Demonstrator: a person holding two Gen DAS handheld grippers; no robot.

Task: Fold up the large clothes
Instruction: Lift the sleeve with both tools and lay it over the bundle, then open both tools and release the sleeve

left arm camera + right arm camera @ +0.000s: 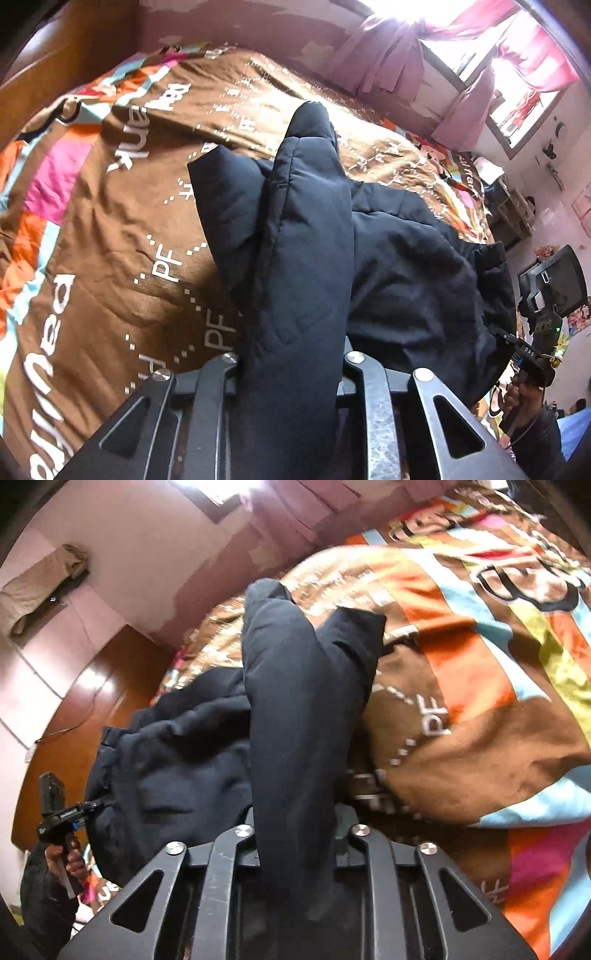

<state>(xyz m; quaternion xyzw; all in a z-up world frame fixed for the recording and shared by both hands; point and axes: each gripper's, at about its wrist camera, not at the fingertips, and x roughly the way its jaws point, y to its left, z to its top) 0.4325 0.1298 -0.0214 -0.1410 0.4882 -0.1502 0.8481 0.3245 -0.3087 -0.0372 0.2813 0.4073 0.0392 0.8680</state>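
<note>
A dark navy padded jacket (406, 266) lies crumpled on a bed's brown patterned blanket (110, 240). In the left wrist view my left gripper (291, 365) is shut on a thick fold of the jacket that stands up between its jaws and hides the fingertips. In the right wrist view my right gripper (295, 834) is shut on another raised fold of the jacket (177, 760), its tips covered the same way. Each view shows the other tool pinching the jacket's far edge: the right gripper (508, 336) and the left gripper (96, 804).
The blanket (461, 738) covers the whole bed, with colourful striped borders. A wooden headboard (74, 44) is at the far left. A bright window with pink curtains (517, 74) and a cluttered shelf (517, 210) stand beyond the bed. A person's hand (66, 860) grips the left tool's handle.
</note>
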